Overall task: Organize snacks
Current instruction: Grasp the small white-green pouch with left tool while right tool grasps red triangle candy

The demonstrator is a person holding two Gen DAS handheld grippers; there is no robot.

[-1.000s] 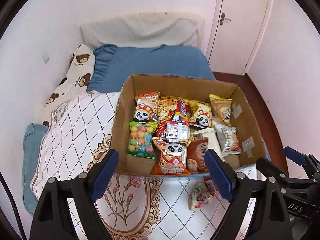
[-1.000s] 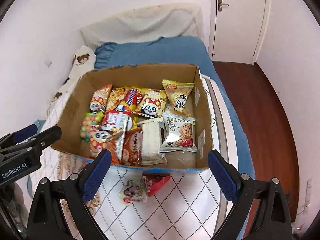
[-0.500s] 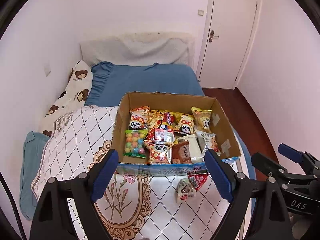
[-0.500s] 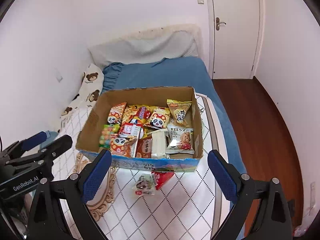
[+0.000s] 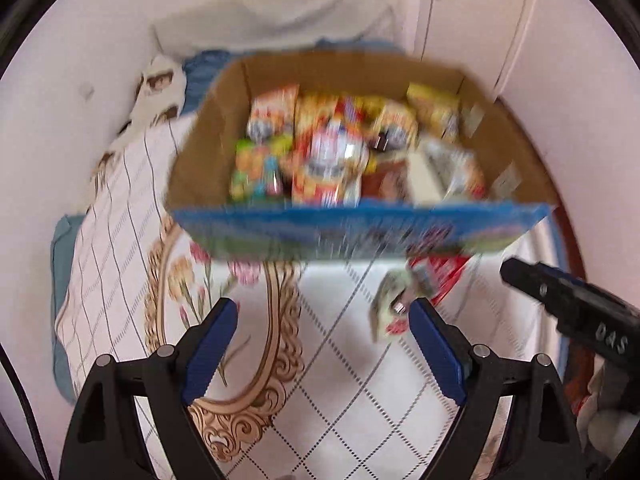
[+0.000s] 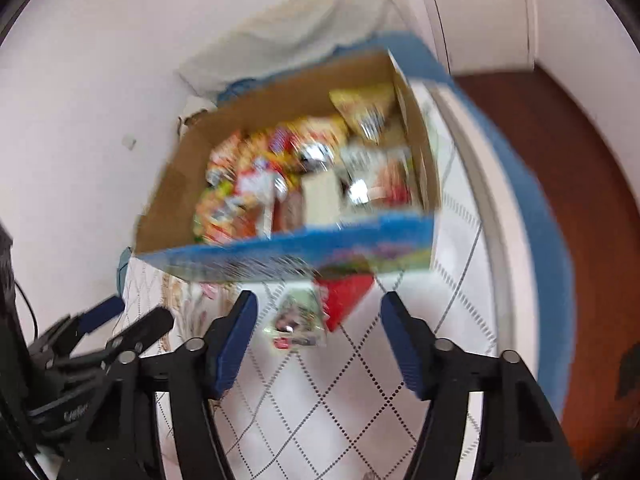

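Note:
A cardboard box (image 5: 208, 152) (image 6: 168, 204) with a blue printed front, full of several snack packets, sits on the patterned bedspread. Two loose packets lie in front of it: a pale one (image 5: 390, 300) (image 6: 298, 318) and a red one (image 5: 444, 276) (image 6: 344, 294). My left gripper (image 5: 322, 348) is open and empty over the bedspread; the pale packet lies by its right fingertip. My right gripper (image 6: 318, 340) is open and empty, low, with the pale packet between its fingers. Both views are motion-blurred.
The bedspread (image 5: 340, 380) covers a blue bed with a bear-print pillow (image 5: 160, 84) at the left by the wall. A white door (image 5: 472, 16) and dark wood floor (image 6: 580, 184) lie to the right. The right gripper shows in the left wrist view (image 5: 568, 300).
Both grippers have dropped and moved in towards the box and the loose packets, which look larger. The right gripper's fingers have narrowed somewhat. The views have become blurred.

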